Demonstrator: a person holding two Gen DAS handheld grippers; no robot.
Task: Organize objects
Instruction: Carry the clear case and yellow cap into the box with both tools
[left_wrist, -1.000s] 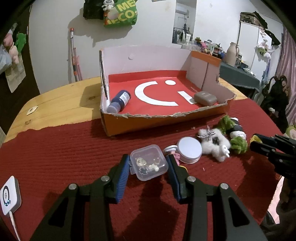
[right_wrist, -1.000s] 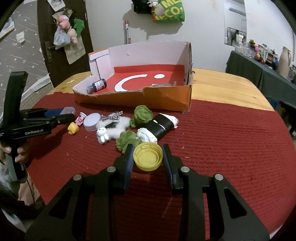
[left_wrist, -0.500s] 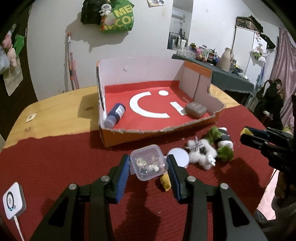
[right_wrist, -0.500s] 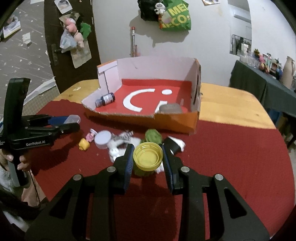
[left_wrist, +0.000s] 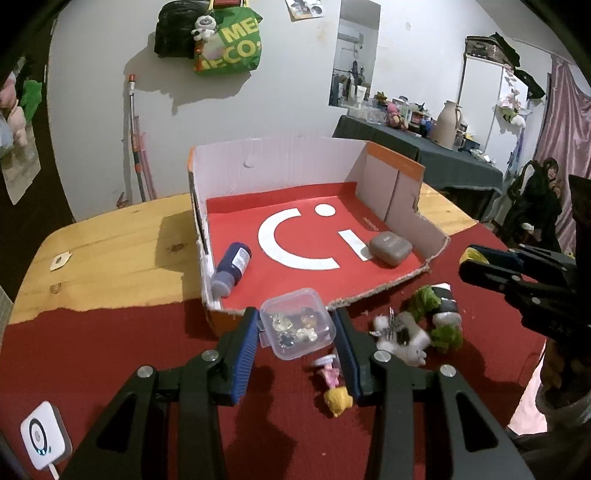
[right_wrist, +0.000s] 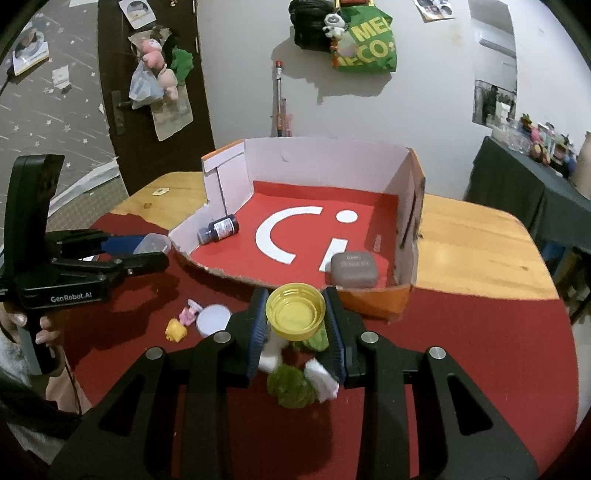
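Two pairs of tongs are in my hands, each carrying something above the red woven cloth (left_wrist: 110, 350) that covers the near part of the wooden tabletop (left_wrist: 110, 251). Starting at the left, a small white square device (left_wrist: 43, 445) with a ring light lies on the cloth at the near edge. My left tongs (left_wrist: 295, 325) are pinching a small clear plastic box of trinkets (left_wrist: 295, 323) by its two sides, blue pads pressed against it, and the box hangs in the air just short of the front lip of the shallow cardboard tray (left_wrist: 280, 162) with the red floor and white lettering. Inside that tray, a dark blue bottle with a white label (left_wrist: 232, 267) lies on its side against the left wall, and a grey rounded case (left_wrist: 390, 247) rests near the right wall.

On the cloth below the left tongs I see a tiny pink figure (left_wrist: 328, 371) and a small yellow toy (left_wrist: 337, 400), with a round white tin (right_wrist: 213, 319) close by. Further right sits a fluffy white plush (left_wrist: 400, 334), touching a green, black and white soft roll (left_wrist: 439, 314).

My right tongs (right_wrist: 295, 317) are closed tight on a yellow plastic bottle cap (right_wrist: 295, 312), hollow side facing me, held over that plush cluster and just before the tray's torn front edge.
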